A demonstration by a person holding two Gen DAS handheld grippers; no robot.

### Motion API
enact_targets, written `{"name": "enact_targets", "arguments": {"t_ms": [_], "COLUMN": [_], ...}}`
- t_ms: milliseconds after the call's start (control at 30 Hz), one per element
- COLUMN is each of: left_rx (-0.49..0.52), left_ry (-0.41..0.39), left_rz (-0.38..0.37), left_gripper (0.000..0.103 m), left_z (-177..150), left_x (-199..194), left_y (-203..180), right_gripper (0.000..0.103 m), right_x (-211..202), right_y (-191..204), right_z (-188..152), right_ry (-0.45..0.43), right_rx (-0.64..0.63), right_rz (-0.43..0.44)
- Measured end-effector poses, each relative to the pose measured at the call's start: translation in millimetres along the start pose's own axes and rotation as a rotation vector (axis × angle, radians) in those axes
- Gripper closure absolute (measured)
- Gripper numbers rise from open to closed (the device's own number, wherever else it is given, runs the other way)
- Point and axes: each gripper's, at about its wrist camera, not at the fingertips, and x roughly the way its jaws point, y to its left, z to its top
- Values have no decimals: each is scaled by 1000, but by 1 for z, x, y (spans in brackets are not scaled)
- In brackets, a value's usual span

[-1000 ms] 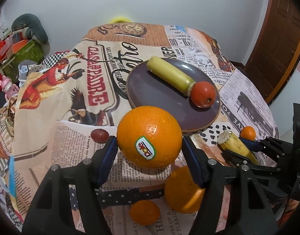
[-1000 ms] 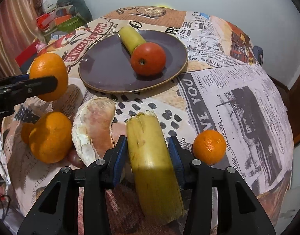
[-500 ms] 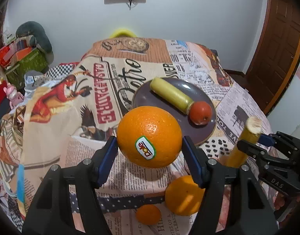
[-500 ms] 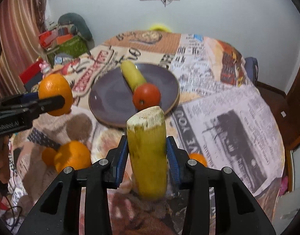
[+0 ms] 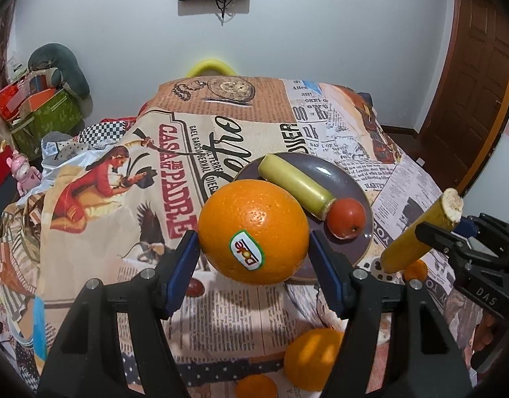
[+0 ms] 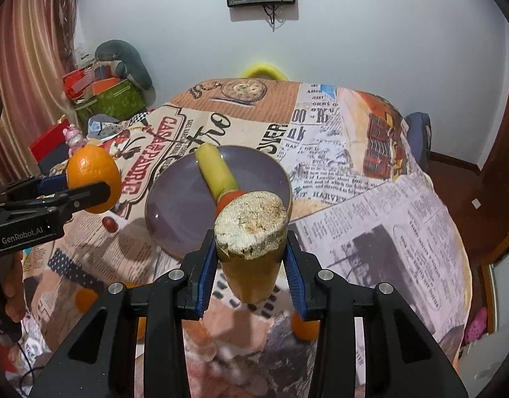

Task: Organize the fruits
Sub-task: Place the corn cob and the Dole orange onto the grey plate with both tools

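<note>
My left gripper is shut on a large orange with a sticker, held above the table; it shows at left in the right wrist view. My right gripper is shut on a yellow cut stalk piece, held tilted upward; it shows at right in the left wrist view. A dark purple plate holds a second yellow-green piece and a red tomato. The plate also shows in the right wrist view.
Loose oranges and a small one lie on the printed tablecloth near me. A small dark red fruit lies left of the plate. Boxes and clutter stand at far left. A wooden door is at right.
Both grippers have risen higher above the table with their fruit. The stalk piece in my right gripper has tipped up so its cut end faces the camera.
</note>
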Motion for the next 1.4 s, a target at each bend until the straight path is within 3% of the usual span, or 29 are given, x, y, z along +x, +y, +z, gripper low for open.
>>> {"name": "enact_targets", "arguments": {"t_ms": [667, 1400], "left_rx": [38, 43], "left_ry": [64, 106], "left_rz": [-4, -18], "left_gripper": [37, 36], "left_z": [24, 34], "left_x": [79, 115], "left_y": [-9, -3], "right_gripper": [68, 68], "right_x": [51, 109], "right_y": [-7, -13], "right_z": [33, 63], "right_ry": [19, 66], "right_rx": [-44, -47], "right_rz": [-11, -11]}}
